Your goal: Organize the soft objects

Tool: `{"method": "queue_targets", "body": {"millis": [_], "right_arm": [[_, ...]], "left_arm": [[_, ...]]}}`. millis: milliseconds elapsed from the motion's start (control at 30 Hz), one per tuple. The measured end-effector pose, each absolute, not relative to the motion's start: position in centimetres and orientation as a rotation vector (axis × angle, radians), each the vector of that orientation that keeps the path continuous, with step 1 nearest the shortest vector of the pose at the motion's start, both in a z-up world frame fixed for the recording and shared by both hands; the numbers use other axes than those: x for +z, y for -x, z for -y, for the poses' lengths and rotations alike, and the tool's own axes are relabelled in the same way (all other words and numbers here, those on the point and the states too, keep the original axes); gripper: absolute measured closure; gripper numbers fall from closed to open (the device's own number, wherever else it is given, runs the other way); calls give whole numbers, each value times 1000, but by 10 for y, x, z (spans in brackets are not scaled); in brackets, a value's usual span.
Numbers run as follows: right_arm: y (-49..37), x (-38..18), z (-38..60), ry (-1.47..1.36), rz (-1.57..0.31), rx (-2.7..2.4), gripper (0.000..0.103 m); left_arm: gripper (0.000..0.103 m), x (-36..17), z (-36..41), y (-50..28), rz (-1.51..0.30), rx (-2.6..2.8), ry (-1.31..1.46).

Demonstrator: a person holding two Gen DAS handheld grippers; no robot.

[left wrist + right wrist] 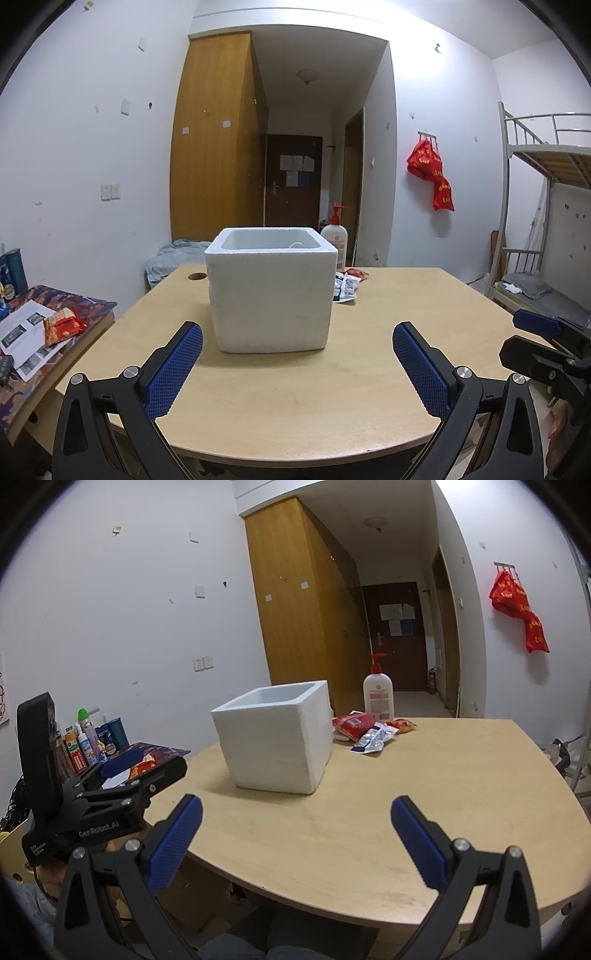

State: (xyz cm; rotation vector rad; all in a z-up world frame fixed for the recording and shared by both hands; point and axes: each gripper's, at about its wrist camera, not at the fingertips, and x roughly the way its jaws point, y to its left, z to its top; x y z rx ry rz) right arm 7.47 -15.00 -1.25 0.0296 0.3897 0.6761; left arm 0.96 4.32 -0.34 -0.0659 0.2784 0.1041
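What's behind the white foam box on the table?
Behind the foam box stand a pump bottle and a few snack packets on the table. The box partly hides them in the left wrist view.

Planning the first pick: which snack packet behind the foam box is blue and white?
The blue-and-white packet, lying nearest the table's front; the other packets are red.

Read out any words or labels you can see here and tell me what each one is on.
"GenRobot.AI": white lettering on the black left gripper, in the right wrist view.
Unreadable: yellow characters on the red cloth hanging on the wall, the white pump bottle's label, the snack packets, the door papers.
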Motion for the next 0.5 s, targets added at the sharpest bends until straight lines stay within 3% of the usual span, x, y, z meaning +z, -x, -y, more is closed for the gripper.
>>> {"method": "queue_targets", "body": {"millis": [500], "right_arm": [[-73, -14, 148, -15, -352, 670, 0]], "left_arm": [[0, -3, -43, -9, -274, 106, 54]]}}
